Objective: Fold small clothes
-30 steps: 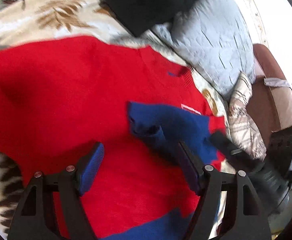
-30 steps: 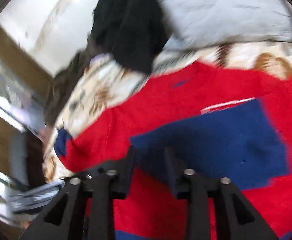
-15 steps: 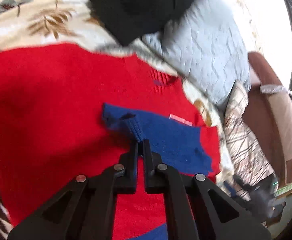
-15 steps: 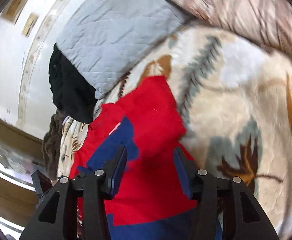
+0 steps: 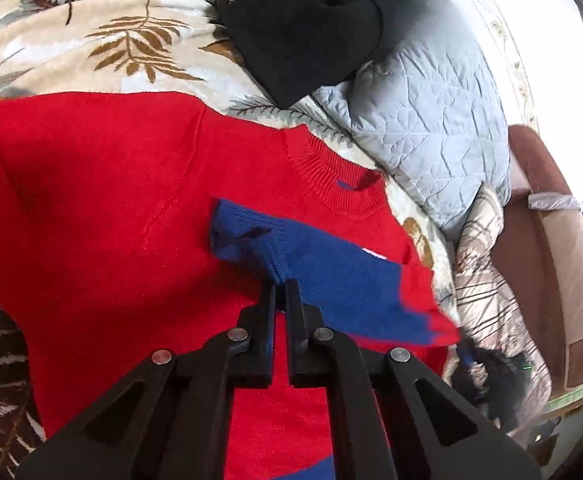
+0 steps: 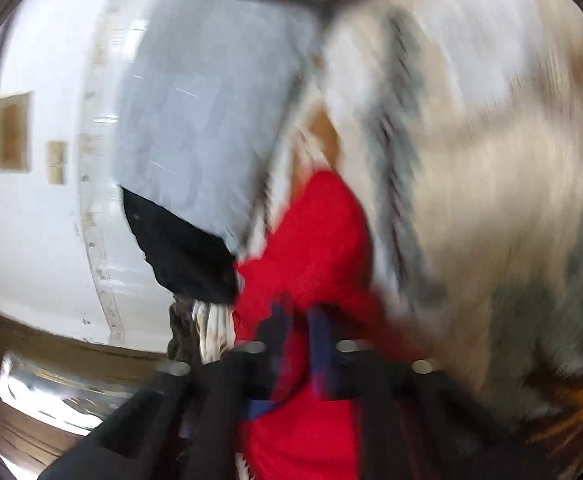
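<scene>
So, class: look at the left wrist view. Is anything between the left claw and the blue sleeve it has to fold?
Nothing visible. The left claw is already shut on the blue sleeve, which lies folded across the red sweater. The black garment lies farther off, on the bed.

Matt ribbed-knit red sweater [image 5: 111,200] on a plush leaf-print blanket [image 5: 91,40].

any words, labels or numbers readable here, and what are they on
No text can be read in either view.
Small white and red label on the red and blue sweater, at the edge of its blue sleeve: too small to read.
Blue mark inside the sweater's collar: no letters can be made out.
Framed pieces on the wall in the right wrist view: too blurred to tell whether they bear any writing.
</scene>
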